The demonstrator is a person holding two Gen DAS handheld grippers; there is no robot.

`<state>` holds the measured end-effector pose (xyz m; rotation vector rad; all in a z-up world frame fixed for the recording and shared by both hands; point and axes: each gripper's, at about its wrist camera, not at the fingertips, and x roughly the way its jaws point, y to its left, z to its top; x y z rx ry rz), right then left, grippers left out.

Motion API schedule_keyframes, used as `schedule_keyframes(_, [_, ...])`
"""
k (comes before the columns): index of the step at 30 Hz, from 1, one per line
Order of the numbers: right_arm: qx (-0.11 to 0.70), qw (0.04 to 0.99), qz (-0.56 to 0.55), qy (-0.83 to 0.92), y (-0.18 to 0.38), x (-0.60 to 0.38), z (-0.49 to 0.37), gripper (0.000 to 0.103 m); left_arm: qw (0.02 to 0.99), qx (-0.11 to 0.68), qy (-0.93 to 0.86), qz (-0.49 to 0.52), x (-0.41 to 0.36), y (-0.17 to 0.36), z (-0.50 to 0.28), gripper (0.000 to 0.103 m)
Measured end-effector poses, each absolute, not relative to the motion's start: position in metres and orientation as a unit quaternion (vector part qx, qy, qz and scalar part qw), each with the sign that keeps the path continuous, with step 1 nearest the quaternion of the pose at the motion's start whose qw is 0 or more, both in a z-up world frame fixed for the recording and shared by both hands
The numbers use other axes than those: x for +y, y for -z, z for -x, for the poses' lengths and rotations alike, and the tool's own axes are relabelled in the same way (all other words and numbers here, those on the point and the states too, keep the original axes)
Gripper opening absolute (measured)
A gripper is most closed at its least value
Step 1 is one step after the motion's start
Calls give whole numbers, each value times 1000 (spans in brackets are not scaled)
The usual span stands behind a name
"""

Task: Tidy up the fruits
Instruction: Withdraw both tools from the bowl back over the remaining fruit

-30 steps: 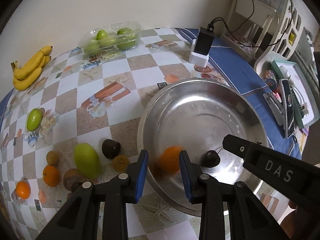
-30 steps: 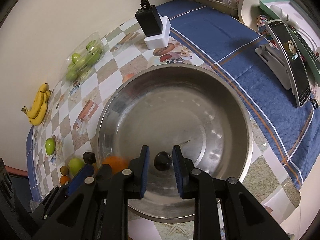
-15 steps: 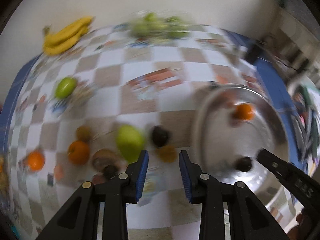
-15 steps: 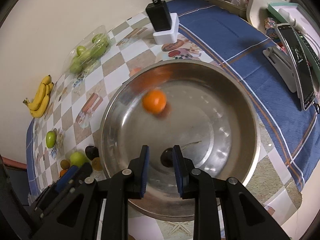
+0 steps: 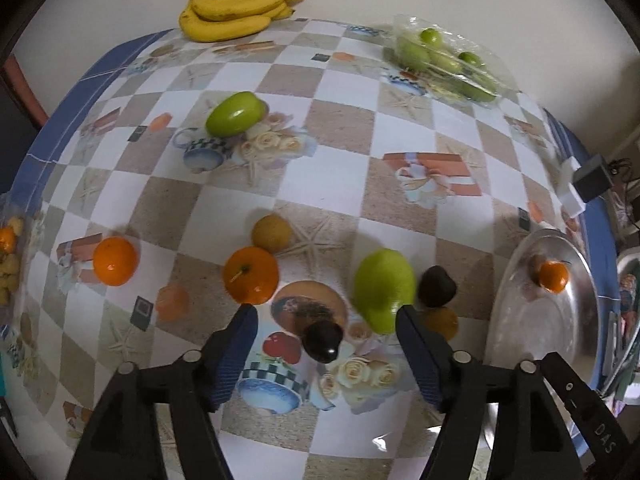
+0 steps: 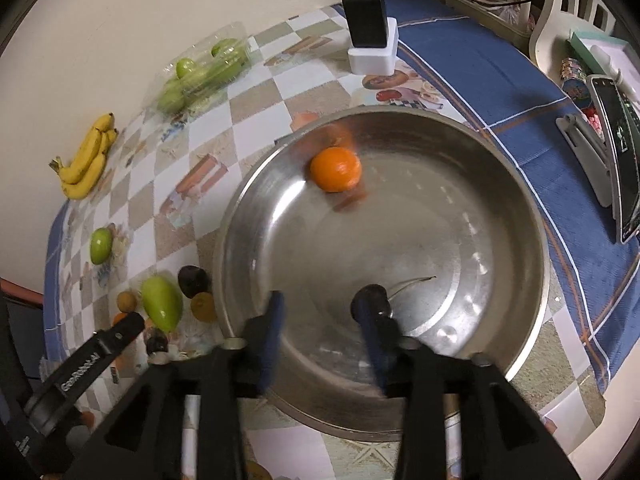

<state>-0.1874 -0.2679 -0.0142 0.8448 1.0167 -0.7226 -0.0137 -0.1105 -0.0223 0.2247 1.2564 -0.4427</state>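
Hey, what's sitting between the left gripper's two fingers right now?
In the left wrist view, a small dark fruit lies on the tablecloth between the open left gripper fingers, nearer the middle, touching neither finger.

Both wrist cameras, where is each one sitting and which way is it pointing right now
Left wrist: on the left gripper, above the checked table, facing loose fruit; its open fingers show.
Right wrist: on the right gripper, above the steel bowl; its open fingers show.
Shared: bowl, the orange inside, bananas.
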Motion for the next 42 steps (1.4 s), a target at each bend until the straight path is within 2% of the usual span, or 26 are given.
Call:
schedule_keyframes(2, [468,724,-382,334,17,-269,187,61,780,585,195,-107,-109,26,13,89])
schedule_keyframes(4, [477,718,-375,341,19,-269,186,67,781,585,189,-109,-107,27,11,96])
schedule_keyframes(6, [483,715,-369,345,21,-269,185,75,782,586,182,-107,-105,29,10,99])
schedule_keyframes(8, [486,715,-367,344,23,-269,184,75,782,588,178,-103,-103,30,9,102])
schedule_keyframes(11, [488,716,-361,345,23,-269,182,80,783,590,171,-101,-100,31,7,103])
schedule_keyframes(12, [489,716,-359,345,23,-269,182,87,784,589,168,-100,-98,31,7,103])
schedule_keyframes(18, [486,723,-351,344,22,-267,180,89,788,586,163,-96,-94,30,4,103])
schedule_keyframes(19, [485,724,-349,344,22,-266,179,96,788,586,163,-96,-93,30,4,103])
schedule_keyframes(21, [485,725,-345,348,22,-266,179,103,789,585,162,-95,-92,30,3,103])
schedule_keyframes(34, [484,732,-331,347,22,-264,177,103,787,589,160,-93,-83,29,-4,103])
schedule_keyframes(42, [479,748,-313,336,18,-257,168,103,788,592,158,-54,-65,25,-20,103])
